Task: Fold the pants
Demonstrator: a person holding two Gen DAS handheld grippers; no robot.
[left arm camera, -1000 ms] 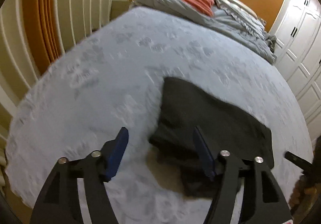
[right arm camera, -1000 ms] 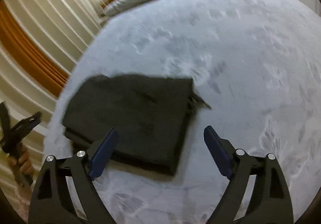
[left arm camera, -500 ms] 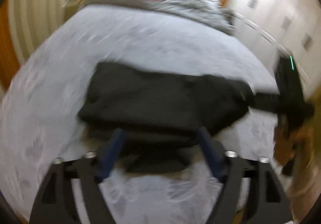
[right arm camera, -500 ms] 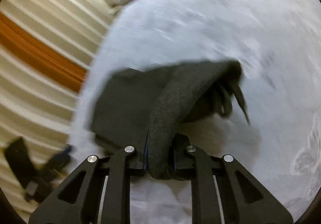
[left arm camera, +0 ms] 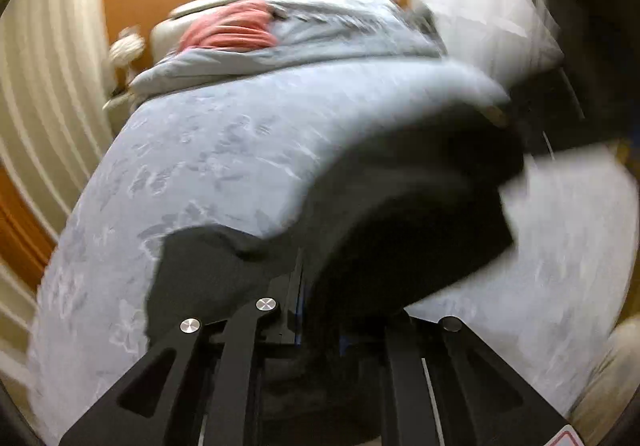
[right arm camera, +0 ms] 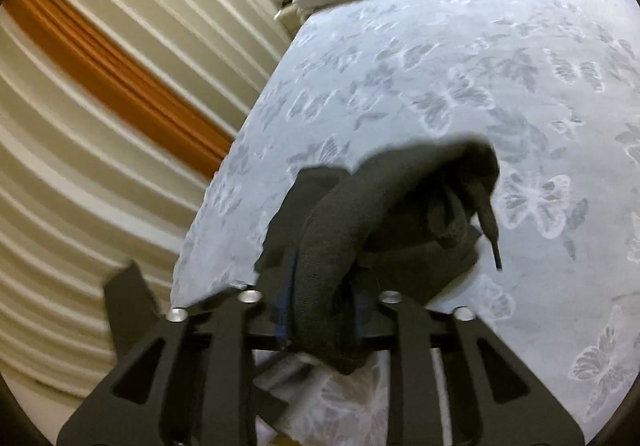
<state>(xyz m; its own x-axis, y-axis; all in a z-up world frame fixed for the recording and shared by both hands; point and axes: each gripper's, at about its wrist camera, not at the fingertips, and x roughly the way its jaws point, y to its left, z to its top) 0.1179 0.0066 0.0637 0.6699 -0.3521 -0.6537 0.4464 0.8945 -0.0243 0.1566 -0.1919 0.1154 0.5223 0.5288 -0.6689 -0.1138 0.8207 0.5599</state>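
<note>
Dark pants [left arm camera: 400,214], thick knit cloth, lifted off the bed [left arm camera: 224,150] in a bunched arc. From the left tool [left arm camera: 316,310], long axis sweeping up and away to the right, far end blurred near the bed's right edge; a flatter flap lying on the cover just ahead and to the left. Left tool clenched on a fold of the pants, jaws just closed in, cloth pinched between the blue pads.

From the right tool [right arm camera: 320,310], the pants [right arm camera: 384,206] rising as a rolled band straight ahead, then curling over to the right, ending in a drooping hump with a thin cord [right arm camera: 490,226] hanging down past it. Right tool grasping that rolled band, jaws having just opened wider, pads still pressed against the thick cloth on both sides.

Pale blue butterfly-patterned bed cover beyond both tools. Rumpled grey quilt [left arm camera: 328,38] and a red cloth [left arm camera: 232,28] far ahead at the head end. Cream pleated curtain [right arm camera: 100,126] off to the left.
</note>
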